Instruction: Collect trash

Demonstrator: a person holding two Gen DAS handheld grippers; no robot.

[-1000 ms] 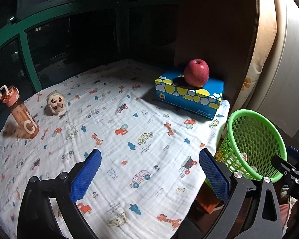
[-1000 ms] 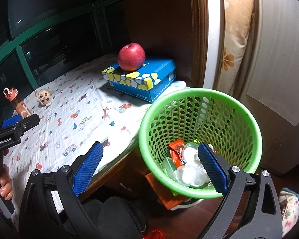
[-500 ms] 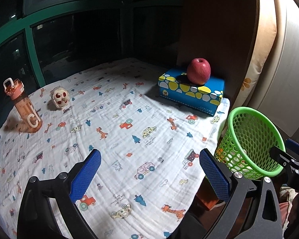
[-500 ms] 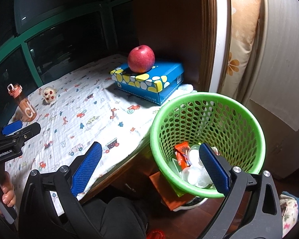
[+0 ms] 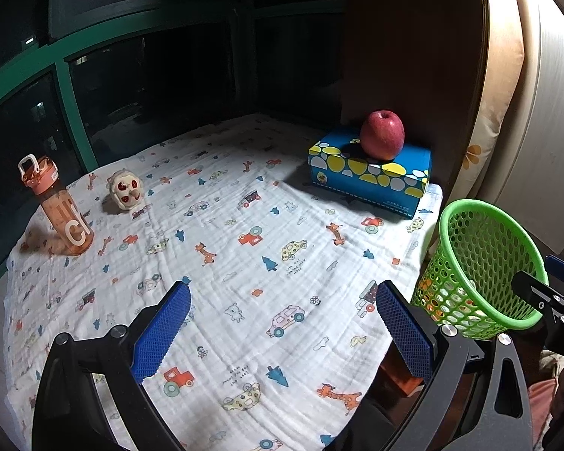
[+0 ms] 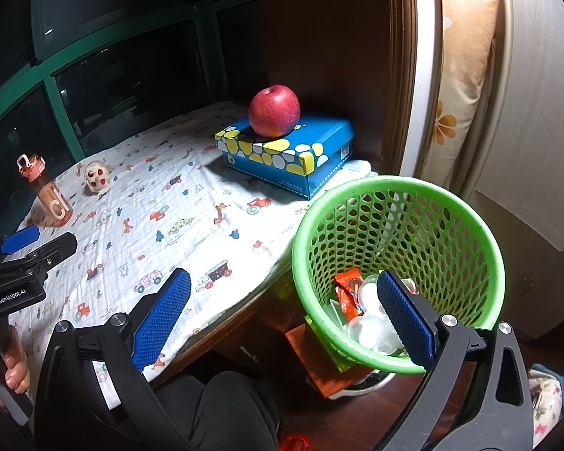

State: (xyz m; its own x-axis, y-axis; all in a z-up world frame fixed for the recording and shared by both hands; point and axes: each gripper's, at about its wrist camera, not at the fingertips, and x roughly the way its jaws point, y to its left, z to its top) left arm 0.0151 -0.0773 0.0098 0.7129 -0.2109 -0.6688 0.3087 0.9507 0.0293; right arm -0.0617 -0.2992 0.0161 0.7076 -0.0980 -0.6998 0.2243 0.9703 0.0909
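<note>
A green mesh basket (image 6: pixel 466 225) stands off the table's right edge, also seen in the left wrist view (image 5: pixel 481 263). Inside it lie an orange wrapper (image 6: pixel 347 287) and clear plastic cups (image 6: pixel 372 332). My right gripper (image 6: pixel 282 315) is open and empty, one blue pad over the table edge, the other over the basket's mouth. My left gripper (image 5: pixel 282 334) hovers open and empty above the patterned cloth (image 5: pixel 244 263). No loose trash shows on the cloth.
A red apple (image 5: pixel 382 134) rests on a blue tissue box (image 5: pixel 368 174) at the back right. An orange water bottle (image 5: pixel 56 206) and a small white toy (image 5: pixel 126 191) stand at the left. Dark windows and a wooden panel lie behind. A hand (image 6: pixel 7 368) holds the left handle.
Both grippers have pulled back and risen a little, so more of the cloth and basket shows. Both stay open and empty.
</note>
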